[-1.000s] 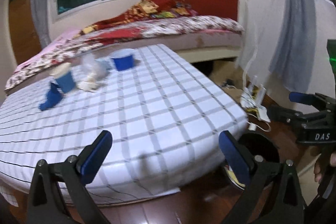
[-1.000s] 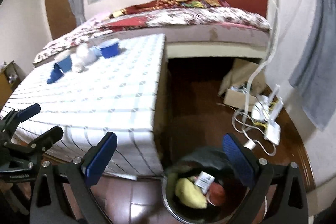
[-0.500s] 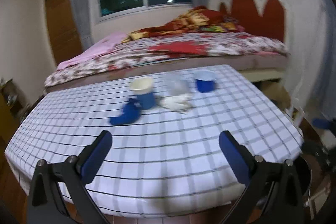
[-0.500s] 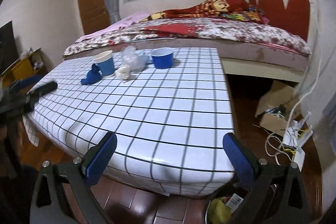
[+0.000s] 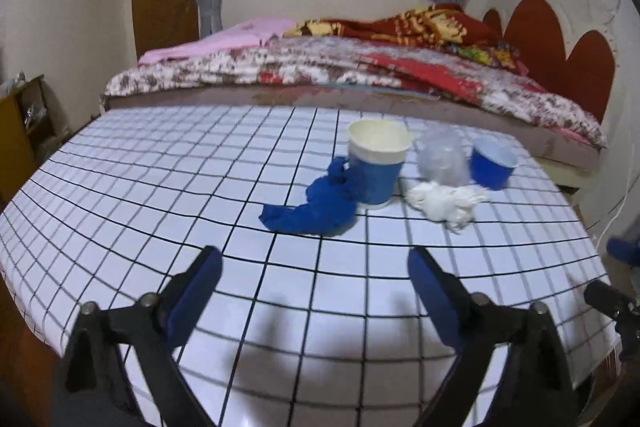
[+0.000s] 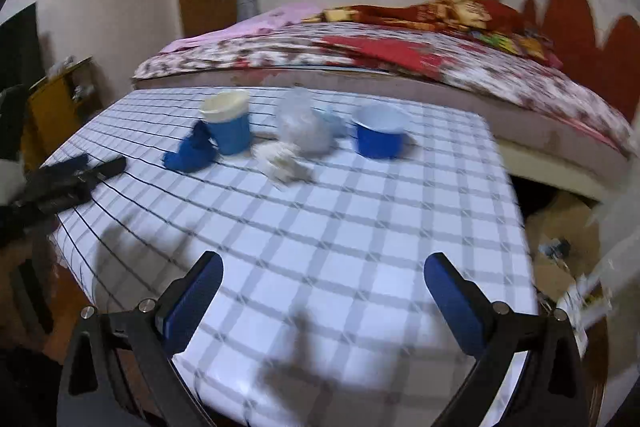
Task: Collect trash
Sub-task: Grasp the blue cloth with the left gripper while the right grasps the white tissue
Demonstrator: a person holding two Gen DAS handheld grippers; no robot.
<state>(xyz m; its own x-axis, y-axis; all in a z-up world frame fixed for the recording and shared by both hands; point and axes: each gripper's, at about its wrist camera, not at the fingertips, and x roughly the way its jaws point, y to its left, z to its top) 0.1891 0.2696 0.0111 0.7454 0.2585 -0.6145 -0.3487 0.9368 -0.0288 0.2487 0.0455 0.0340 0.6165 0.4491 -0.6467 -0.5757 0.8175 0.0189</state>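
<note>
On the checked table (image 5: 200, 187) lie a crumpled blue cloth (image 5: 316, 207), a tall blue paper cup (image 5: 378, 163), a white tissue wad (image 5: 444, 201), a clear plastic ball (image 5: 442, 157) and a low blue cup (image 5: 492, 163). My left gripper (image 5: 314, 279) hovers over the near table edge, short of the blue cloth, its jaws closing with nothing between them. My right gripper (image 6: 324, 287) stands open and empty over the table's near right part. The same cup (image 6: 228, 125), cloth (image 6: 192, 151), tissue (image 6: 280, 159) and low cup (image 6: 378, 135) show in the right wrist view.
A bed (image 5: 360, 75) with a floral cover runs behind the table. A wooden shelf (image 5: 24, 131) stands at the left wall. Cardboard and cables (image 6: 560, 227) lie on the floor right of the table. The left gripper (image 6: 68, 175) shows at the left edge of the right wrist view.
Both views swung left from the bin and floor onto the table top. The trash items now sit nearer and centred. The left jaws have narrowed slightly.
</note>
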